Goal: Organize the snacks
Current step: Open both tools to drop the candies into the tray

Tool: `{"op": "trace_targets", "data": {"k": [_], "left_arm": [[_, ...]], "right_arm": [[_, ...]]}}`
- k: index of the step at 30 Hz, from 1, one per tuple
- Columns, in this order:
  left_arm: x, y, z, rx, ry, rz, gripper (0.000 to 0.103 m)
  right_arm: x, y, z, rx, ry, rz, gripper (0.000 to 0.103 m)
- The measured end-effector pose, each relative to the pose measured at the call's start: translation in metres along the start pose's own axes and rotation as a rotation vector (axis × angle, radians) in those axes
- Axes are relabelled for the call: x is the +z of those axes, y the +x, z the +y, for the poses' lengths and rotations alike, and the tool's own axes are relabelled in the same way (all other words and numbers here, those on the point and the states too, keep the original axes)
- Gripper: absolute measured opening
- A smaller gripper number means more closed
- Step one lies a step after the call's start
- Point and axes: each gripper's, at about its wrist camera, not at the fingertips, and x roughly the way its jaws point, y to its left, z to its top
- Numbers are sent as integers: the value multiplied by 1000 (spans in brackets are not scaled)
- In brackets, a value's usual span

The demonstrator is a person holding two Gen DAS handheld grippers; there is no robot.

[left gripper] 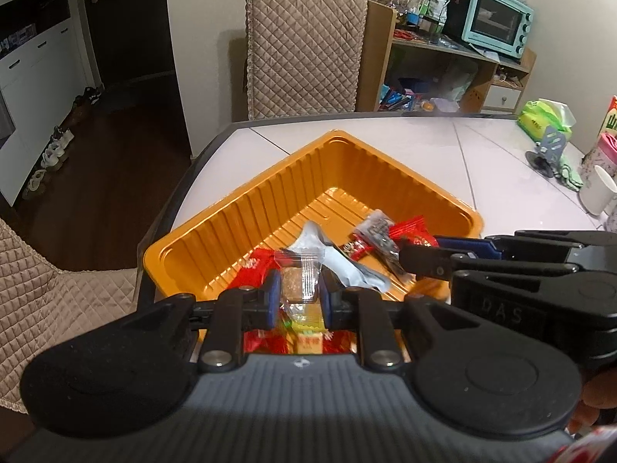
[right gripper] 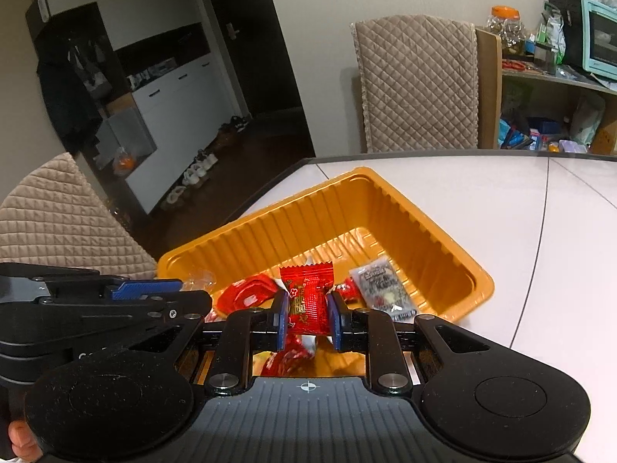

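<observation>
1. While both grippers hang over the orange tray's near edge, the left gripper pinches a clear-wrapped snack.
2. The right gripper clamps a red packet, upright, tray directly below.

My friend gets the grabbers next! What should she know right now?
Left hand-held gripper: shut on a clear-wrapped snack, held above the near end of the orange tray.
Right hand-held gripper: shut on a red packet, also above the tray.
Done: several snacks already lie in the tray, including a grey-white packet and a black-and-white packet.
Left: probably open both grippers to let these two fall in. Whether more snacks wait elsewhere cannot be seen.
</observation>
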Motion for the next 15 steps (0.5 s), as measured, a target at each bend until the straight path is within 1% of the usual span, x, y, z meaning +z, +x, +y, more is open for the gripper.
{"op": "trace_targets", "data": {"k": [8, 15], "left_arm": [[18, 29, 8, -2, 2, 15, 19], [30, 46, 9, -1, 11, 13, 19]], "right_arm": [[12, 33, -10, -9, -6, 13, 22], [24, 52, -16, -16, -17, 13, 22]]}}
